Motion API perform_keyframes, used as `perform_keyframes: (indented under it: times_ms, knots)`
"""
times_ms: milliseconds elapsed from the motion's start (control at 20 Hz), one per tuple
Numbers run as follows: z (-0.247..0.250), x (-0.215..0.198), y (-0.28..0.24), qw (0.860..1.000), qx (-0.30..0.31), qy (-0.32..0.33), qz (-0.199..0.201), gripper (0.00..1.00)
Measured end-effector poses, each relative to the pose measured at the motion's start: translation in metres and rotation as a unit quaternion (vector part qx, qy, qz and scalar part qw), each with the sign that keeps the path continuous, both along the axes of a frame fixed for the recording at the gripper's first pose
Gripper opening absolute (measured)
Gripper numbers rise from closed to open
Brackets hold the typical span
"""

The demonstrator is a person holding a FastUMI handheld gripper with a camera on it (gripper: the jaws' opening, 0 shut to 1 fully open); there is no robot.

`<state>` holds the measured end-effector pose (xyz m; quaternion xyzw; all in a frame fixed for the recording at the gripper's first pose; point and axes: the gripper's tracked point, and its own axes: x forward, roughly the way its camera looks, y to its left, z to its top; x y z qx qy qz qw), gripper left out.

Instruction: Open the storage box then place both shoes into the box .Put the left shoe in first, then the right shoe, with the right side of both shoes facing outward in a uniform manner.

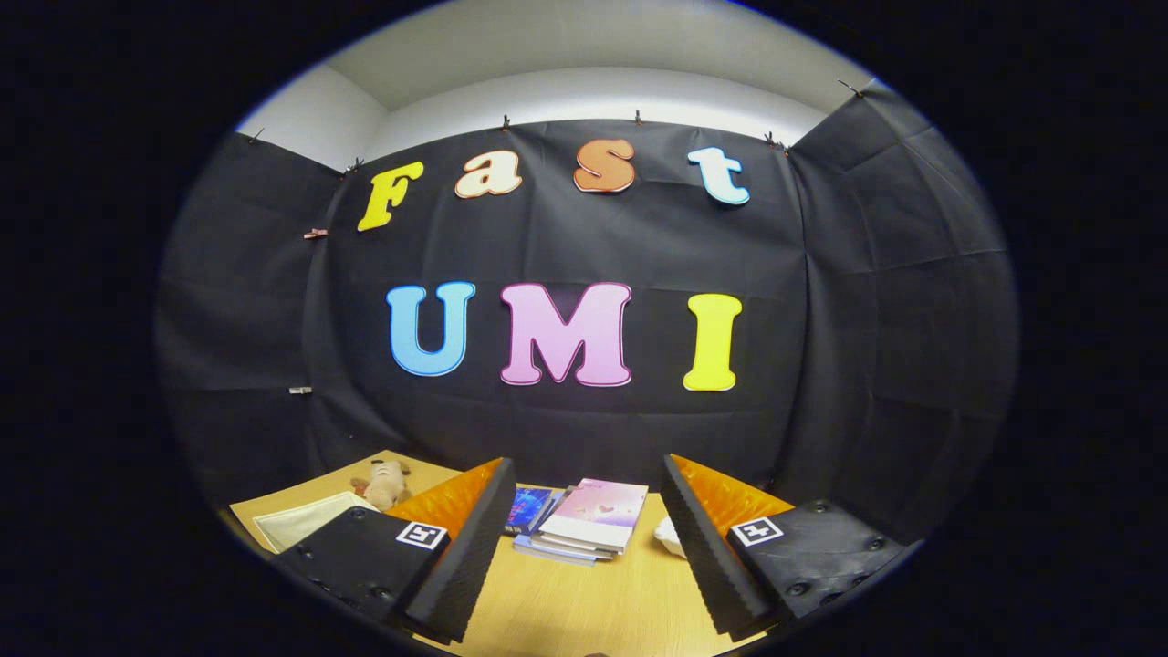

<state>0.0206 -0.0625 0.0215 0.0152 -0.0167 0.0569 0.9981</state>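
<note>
My gripper [584,547] is held high and level over a wooden table [584,602], facing the booth's back wall. Its two fingers stand wide apart with nothing between them, so it is open. A small white object [669,537] peeks out just behind the right finger, too hidden to identify.
A stack of books [589,520] lies on the table beyond the fingers, near the back wall. A small plush toy [385,482] sits at the back left. A flat pale cloth or mat [306,520] lies in front of the toy, partly behind the left finger.
</note>
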Motion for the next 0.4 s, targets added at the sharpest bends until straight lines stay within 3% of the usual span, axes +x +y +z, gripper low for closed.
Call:
perform_keyframes:
  times_ms: [400]
  knots:
    - [-0.014, 0.002, 0.005, 1.000, -0.013, 0.015, -0.002, 0.97]
